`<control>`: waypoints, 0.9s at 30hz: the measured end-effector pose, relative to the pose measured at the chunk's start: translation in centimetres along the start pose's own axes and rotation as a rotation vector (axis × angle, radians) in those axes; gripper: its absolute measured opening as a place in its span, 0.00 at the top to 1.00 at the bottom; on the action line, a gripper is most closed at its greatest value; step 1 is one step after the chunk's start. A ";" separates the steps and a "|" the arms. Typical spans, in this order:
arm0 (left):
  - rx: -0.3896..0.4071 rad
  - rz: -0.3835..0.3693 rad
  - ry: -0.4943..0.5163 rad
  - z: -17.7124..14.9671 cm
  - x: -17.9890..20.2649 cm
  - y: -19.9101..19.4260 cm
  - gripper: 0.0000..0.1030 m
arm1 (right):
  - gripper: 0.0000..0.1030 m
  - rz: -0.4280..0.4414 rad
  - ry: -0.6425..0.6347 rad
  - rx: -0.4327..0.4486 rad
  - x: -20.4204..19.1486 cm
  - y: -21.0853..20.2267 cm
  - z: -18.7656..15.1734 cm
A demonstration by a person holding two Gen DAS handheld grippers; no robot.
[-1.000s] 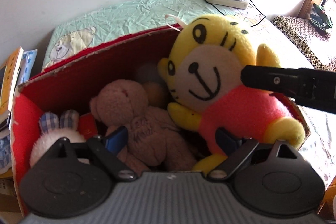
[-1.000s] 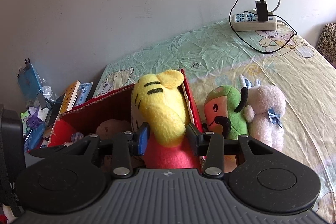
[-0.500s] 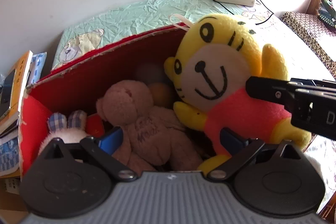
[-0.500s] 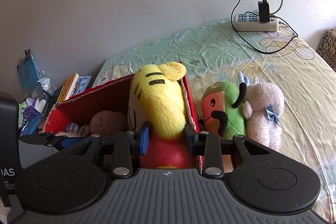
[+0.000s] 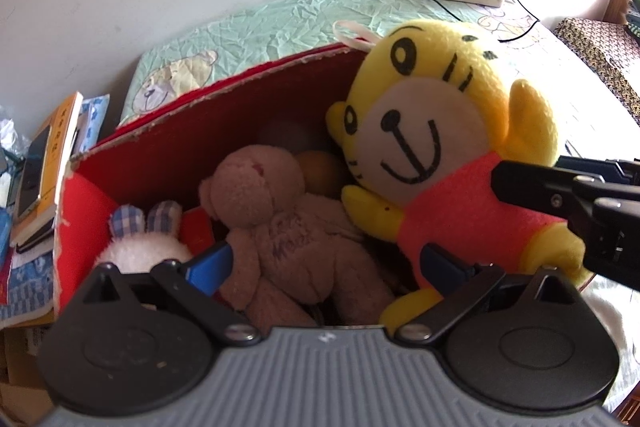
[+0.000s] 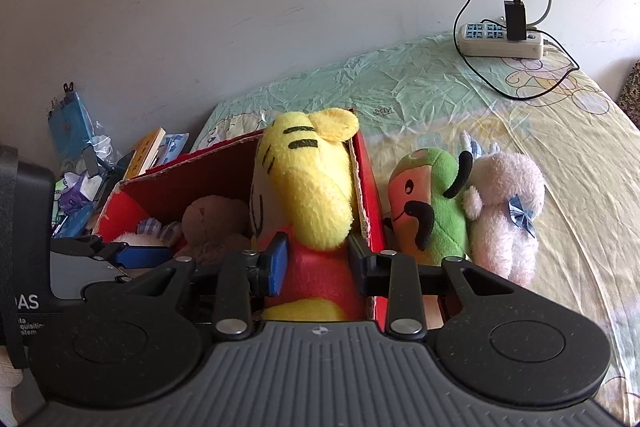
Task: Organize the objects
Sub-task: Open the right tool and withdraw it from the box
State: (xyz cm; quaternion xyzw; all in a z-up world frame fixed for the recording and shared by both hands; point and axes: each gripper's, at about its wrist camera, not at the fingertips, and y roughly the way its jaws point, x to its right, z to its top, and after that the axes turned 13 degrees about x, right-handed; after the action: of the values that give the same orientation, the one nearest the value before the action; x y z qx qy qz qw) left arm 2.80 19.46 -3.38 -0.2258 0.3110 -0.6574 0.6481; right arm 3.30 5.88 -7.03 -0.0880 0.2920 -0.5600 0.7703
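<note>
A yellow tiger plush in a red shirt [image 5: 436,147] [image 6: 312,195] sits at the right end of a red cardboard box [image 5: 208,131] [image 6: 192,179]. My right gripper [image 6: 318,263] is shut on the tiger's red body and holds it in the box. My left gripper [image 5: 324,263] is open over the box, above a brown teddy bear [image 5: 288,219] [image 6: 212,223]. A white bunny with checked ears [image 5: 144,243] lies at the box's left end.
A green and orange plush [image 6: 432,207] and a pale pink plush [image 6: 504,211] stand on the bedsheet just right of the box. A power strip with charger [image 6: 500,39] lies at the back. Books and clutter [image 5: 44,163] are stacked left of the box.
The tiger plush has sunk a little lower into the box with my right gripper still shut on it. My left gripper has drifted slightly, still open.
</note>
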 end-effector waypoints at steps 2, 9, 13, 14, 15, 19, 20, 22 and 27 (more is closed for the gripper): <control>-0.006 0.024 -0.007 0.0 0.0 -0.2 0.03 | 0.68 0.020 0.013 -0.009 0.3 0.0 0.1; -0.015 0.145 -0.056 0.1 -0.1 -1.4 0.04 | 0.66 0.118 0.014 -0.040 1.5 -0.4 1.0; -0.002 0.227 -0.085 0.5 0.1 -2.9 0.04 | 0.66 0.180 0.000 -0.043 2.4 -1.0 2.0; -0.001 0.248 -0.094 0.6 0.3 -3.2 0.04 | 0.64 0.185 -0.010 -0.040 2.7 -1.2 2.2; -0.002 0.268 -0.102 0.6 0.3 -3.5 0.04 | 0.63 0.187 -0.023 -0.034 3.0 -1.5 2.5; 0.000 0.328 -0.145 0.9 0.9 -5.0 0.04 | 0.60 0.194 -0.035 -0.023 5.4 -2.1 3.4; 0.006 0.339 -0.155 0.9 1.2 -5.5 0.04 | 0.60 0.190 -0.033 -0.027 6.0 -2.1 3.5; 0.024 0.356 -0.173 1.0 1.7 -6.6 0.04 | 0.60 0.176 -0.032 -0.039 7.7 -2.1 3.7; 0.076 0.367 -0.199 1.7 4.2 -8.8 0.04 | 0.60 0.136 0.002 -0.074 12.2 -1.9 3.7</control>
State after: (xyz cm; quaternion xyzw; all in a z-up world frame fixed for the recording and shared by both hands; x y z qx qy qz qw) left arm -2.54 14.83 3.55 -0.2045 0.2565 -0.5141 0.7925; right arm 6.30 -6.66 -7.42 -0.0957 0.3186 -0.4952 0.8026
